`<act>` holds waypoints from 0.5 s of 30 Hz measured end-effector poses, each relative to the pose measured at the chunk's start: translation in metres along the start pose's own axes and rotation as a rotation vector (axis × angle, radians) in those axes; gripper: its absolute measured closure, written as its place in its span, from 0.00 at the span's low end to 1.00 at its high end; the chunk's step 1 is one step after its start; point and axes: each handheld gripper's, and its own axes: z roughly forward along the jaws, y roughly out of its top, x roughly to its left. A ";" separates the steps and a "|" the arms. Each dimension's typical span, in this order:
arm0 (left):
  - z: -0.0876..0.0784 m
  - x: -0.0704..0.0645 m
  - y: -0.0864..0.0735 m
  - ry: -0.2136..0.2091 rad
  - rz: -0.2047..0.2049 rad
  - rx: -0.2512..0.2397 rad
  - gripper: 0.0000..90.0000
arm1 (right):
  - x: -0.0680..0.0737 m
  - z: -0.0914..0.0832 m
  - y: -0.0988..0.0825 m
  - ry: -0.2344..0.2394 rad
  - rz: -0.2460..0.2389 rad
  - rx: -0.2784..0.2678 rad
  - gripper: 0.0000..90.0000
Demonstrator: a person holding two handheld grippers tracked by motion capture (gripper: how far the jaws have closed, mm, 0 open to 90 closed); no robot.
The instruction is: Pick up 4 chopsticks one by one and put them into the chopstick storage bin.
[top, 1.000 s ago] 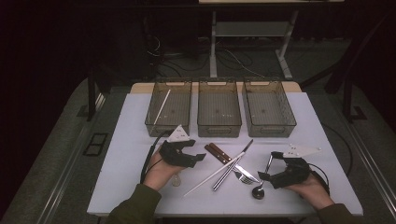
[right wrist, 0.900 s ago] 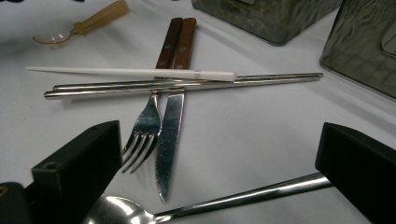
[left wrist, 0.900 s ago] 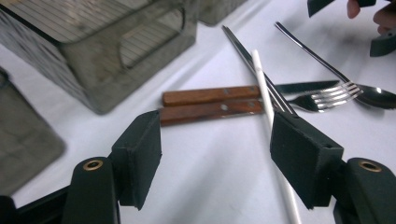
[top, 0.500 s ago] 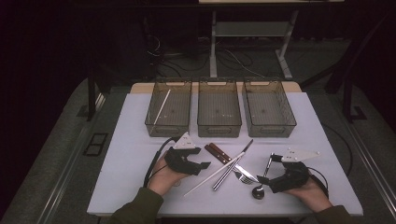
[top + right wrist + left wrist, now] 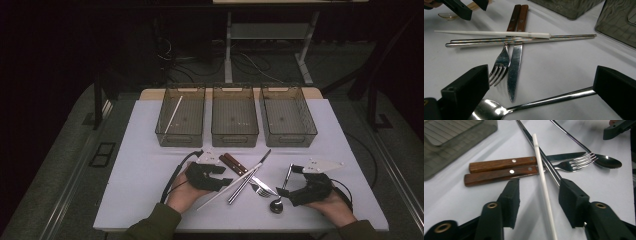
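White chopstick [image 5: 544,185]: it lies on the white table [image 5: 140,165], slanted across two steel chopsticks [image 5: 549,167], and its near part passes between the jaws of the left gripper [image 5: 539,198].
Left gripper jaws: about half open and they have just been closing; the pads [image 5: 512,200] stand on both sides of the white chopstick with a gap, so nothing is pressed yet.
Left hand [image 5: 182,192]: it comes in from the bottom edge in a green sleeve [image 5: 150,225], low over the table, with the gripper pointing right toward the cutlery.
Right gripper [image 5: 539,87]: its jaws stand wide open, and the handle of the spoon [image 5: 544,100] runs between them (without touching, as far as I can see).
Right hand [image 5: 337,202]: it rests near the table's front right corner.
Fork [image 5: 500,63] and knife [image 5: 514,67]: they lie side by side under the chopsticks, with brown wooden handles.
Bins [image 5: 235,117]: three grey ones in a row at the far side; the left one holds a white stick [image 5: 173,114].
Hard to see: in the right gripper view the spoon's bowl is cut off at the bottom edge, and the room behind the table is dark.
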 end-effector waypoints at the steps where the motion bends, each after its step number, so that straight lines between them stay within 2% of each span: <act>1: 0.001 -0.001 0.000 -0.001 0.002 0.000 0.60 | 0.000 0.000 0.000 -0.001 0.000 -0.001 0.01; 4: 0.005 -0.003 0.000 0.006 0.015 0.016 0.63 | -0.001 0.000 0.000 -0.003 -0.001 -0.001 0.01; 11: 0.015 -0.007 0.000 0.017 0.018 0.024 0.72 | -0.001 0.000 0.000 -0.005 -0.003 0.000 0.01; 15: 0.020 -0.007 -0.001 0.004 0.009 0.039 0.75 | -0.001 -0.001 0.000 -0.006 -0.003 -0.001 0.01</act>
